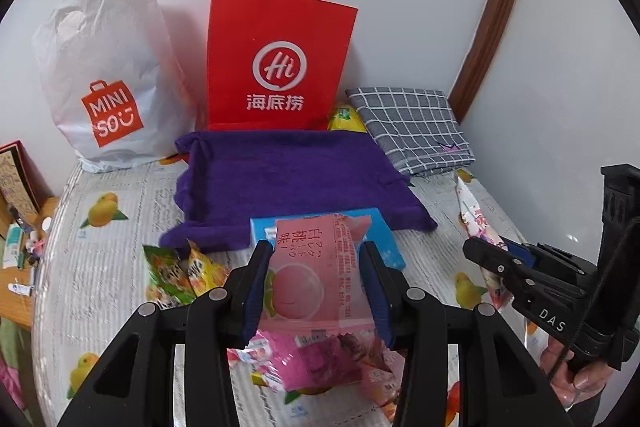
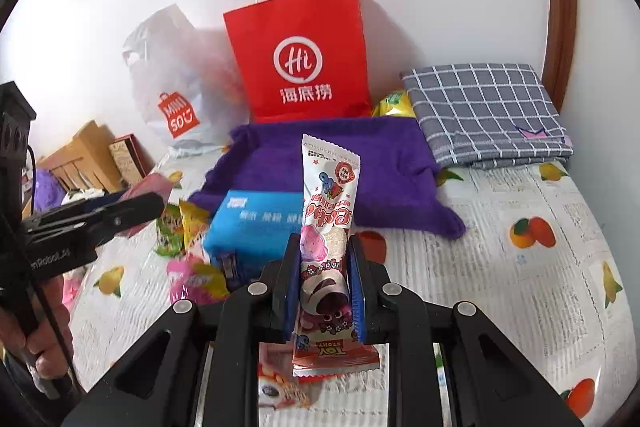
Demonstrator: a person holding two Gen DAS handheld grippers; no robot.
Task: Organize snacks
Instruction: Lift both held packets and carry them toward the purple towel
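White plastic of a Miniso bag [image 1: 100, 75] is seen far left against the wall, with a red paper bag [image 1: 280, 63] beside it and a checked grey cloth [image 1: 412, 127] to the right. Before them a purple towel [image 1: 288, 179] is spread on the fruit-printed tablecloth [image 1: 120, 267]. A pink peach snack packet [image 1: 308, 275] is clamped in the left gripper [image 1: 316, 259], above a blue packet [image 1: 384, 239]. A long white-and-pink snack stick [image 2: 328, 211] is gripped upright by the right gripper [image 2: 324, 275].
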